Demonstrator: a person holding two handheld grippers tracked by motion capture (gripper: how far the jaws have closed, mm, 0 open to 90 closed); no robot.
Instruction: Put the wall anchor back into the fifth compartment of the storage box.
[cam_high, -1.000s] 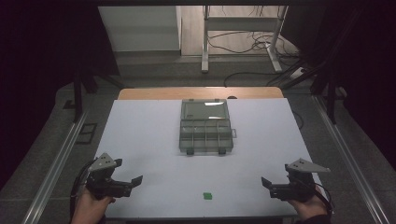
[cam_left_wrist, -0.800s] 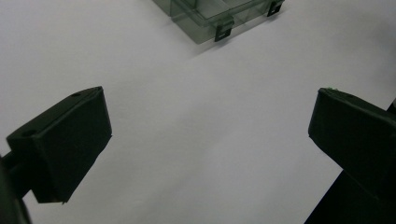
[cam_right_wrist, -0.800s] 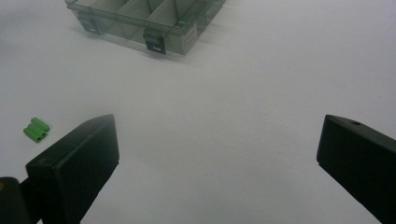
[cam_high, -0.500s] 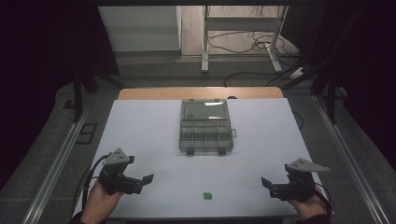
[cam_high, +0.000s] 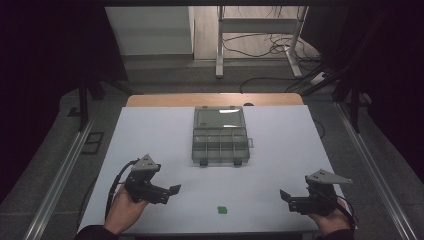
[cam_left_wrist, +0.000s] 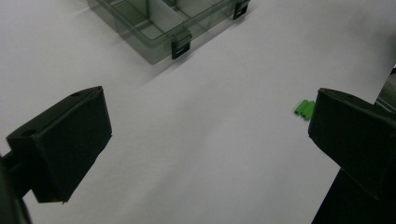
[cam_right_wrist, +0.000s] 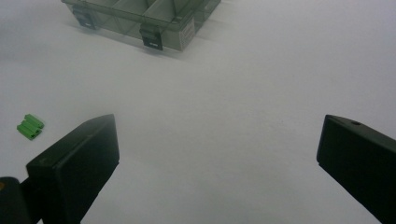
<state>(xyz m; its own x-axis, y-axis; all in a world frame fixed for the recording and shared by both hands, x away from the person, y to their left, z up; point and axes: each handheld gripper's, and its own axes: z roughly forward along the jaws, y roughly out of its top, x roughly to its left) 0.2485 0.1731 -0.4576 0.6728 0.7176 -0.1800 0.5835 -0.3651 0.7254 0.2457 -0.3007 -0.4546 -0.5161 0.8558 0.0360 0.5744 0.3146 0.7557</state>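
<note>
A clear grey compartment box (cam_high: 220, 135) sits at the middle of the white table with its lid folded back; its latches face the near side (cam_left_wrist: 181, 44) (cam_right_wrist: 152, 38). A small green ribbed piece (cam_high: 222, 210) lies near the table's front edge, between the two hands (cam_left_wrist: 304, 109) (cam_right_wrist: 30, 126). My left gripper (cam_high: 167, 192) is held low at the front left, open, jaws wide apart with nothing between them. At the front right my right gripper (cam_high: 287, 198) is also open and holds nothing.
The white tabletop (cam_high: 280, 165) has a wooden strip along its far edge (cam_high: 215, 99). Metal rails run along both sides (cam_high: 55, 180). Beyond the table are a frame's legs and cables on the floor (cam_high: 260, 45).
My left gripper has moved right and forward over the table, toward the green piece. The right gripper has stayed where it was.
</note>
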